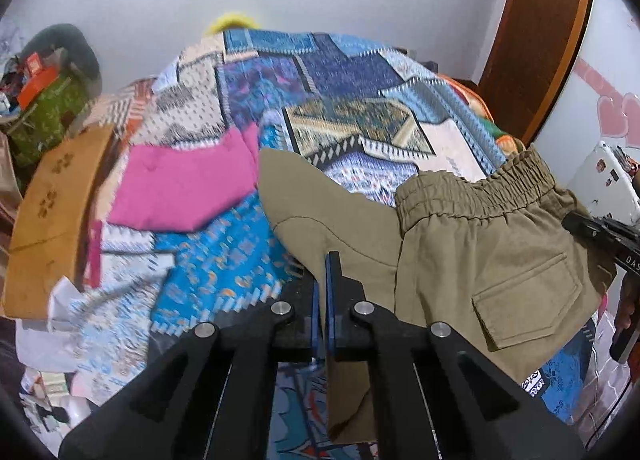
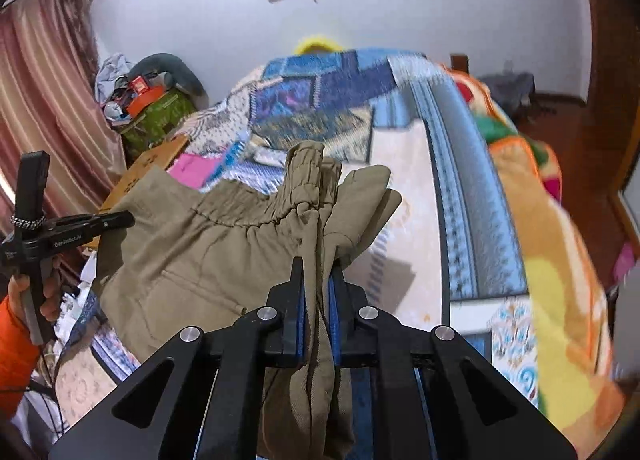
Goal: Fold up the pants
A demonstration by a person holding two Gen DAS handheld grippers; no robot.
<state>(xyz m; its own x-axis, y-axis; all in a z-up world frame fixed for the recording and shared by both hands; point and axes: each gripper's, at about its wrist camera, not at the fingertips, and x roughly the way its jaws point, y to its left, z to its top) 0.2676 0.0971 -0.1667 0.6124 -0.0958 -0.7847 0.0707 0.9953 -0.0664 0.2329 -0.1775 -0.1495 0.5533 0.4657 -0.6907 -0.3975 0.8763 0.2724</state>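
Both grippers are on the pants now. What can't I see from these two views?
- Pants legs: left view, hidden below the left gripper; hems not visible.
- Layers pinched: right view, bunched cloth in the right gripper hides the count.
- Quilt: both views, motion-blurred.
- Pink cloth: type unclear.

- Olive pants (image 1: 480, 244): matt woven cloth, elastic waistband gathered.
- Left gripper (image 1: 323, 284) and right gripper (image 2: 318, 280): matt black plastic, shiny metal rivets, blue pads.
- Patchwork bedspread (image 1: 344, 100): printed cotton-like cloth.
- Pink garment (image 1: 180, 188): smooth matt cloth.
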